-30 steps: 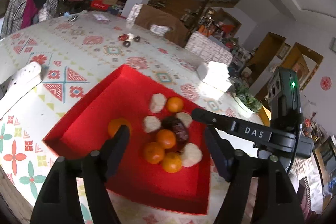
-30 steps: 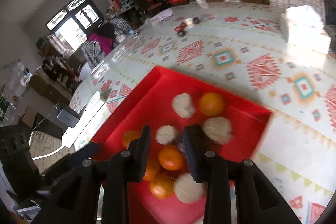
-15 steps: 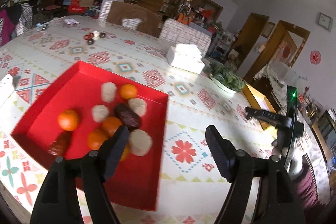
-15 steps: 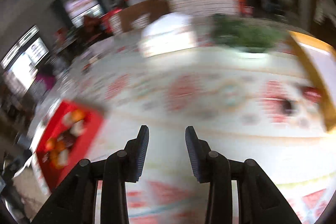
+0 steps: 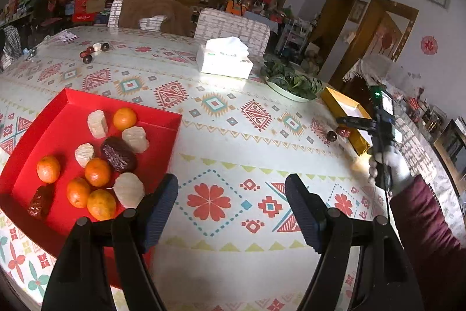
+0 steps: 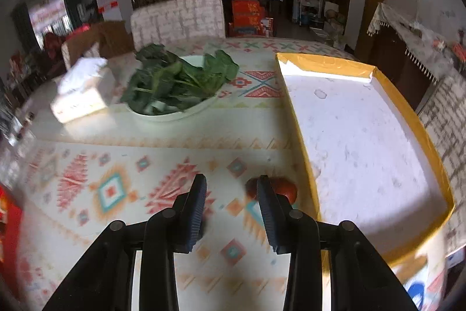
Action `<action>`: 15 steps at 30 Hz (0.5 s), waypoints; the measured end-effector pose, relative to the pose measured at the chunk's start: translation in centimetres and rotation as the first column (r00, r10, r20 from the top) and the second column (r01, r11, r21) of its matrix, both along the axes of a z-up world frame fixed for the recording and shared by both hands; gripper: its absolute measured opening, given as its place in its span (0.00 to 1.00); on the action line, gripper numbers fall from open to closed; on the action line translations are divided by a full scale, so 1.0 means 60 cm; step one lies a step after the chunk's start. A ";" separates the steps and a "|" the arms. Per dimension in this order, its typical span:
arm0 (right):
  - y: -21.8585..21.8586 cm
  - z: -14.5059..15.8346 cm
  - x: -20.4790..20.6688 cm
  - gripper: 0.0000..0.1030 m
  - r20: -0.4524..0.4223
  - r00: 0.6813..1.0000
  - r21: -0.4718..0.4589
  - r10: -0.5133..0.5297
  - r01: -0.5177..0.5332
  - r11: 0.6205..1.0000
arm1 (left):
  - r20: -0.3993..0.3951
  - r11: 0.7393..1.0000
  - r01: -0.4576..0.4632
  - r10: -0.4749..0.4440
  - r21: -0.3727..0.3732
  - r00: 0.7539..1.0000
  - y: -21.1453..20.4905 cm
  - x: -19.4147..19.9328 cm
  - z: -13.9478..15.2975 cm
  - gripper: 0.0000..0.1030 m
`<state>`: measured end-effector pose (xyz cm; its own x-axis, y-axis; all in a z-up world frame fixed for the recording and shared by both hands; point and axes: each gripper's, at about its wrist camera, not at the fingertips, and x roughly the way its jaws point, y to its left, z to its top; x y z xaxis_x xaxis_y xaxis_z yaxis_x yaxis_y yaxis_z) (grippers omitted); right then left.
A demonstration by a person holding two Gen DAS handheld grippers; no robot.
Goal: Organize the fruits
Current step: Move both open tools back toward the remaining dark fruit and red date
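Hard to see: your right wrist view is smeared with blur, so the red fruit beside the yellow tray is half hidden behind your right finger, and you can't tell what kind it is
Red tray: far left for you, holding oranges, pale white pieces and dark dates, its near corner cut off behind your left finger
Left gripper: your jaws stand wide apart, holding nothing, hovering over bare tablecloth just right of the red tray
Right gripper: your jaws are parted and empty, above the tablecloth, with the red fruit just past the right fingertip
Behind: tissue box, then bowl of greens
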<state>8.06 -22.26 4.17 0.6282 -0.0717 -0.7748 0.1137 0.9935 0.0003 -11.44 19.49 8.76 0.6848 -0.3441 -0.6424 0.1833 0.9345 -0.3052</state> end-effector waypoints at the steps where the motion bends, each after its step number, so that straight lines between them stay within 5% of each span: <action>1: -0.004 -0.005 0.005 0.38 -0.011 1.000 -0.021 0.000 0.000 1.000 | -0.003 1.000 0.001 -0.001 0.005 1.000 -0.003 0.001 0.000 0.73; 10: -0.022 -0.047 0.032 0.38 -0.133 0.990 -0.119 -0.035 0.020 0.993 | -0.027 1.000 0.030 -0.030 -0.007 0.999 -0.022 0.008 -0.012 0.73; 15: -0.022 -0.039 -0.015 0.38 -0.183 0.983 0.047 0.002 0.007 0.999 | -0.028 0.999 0.047 -0.047 -0.021 0.998 -0.026 0.009 -0.015 0.73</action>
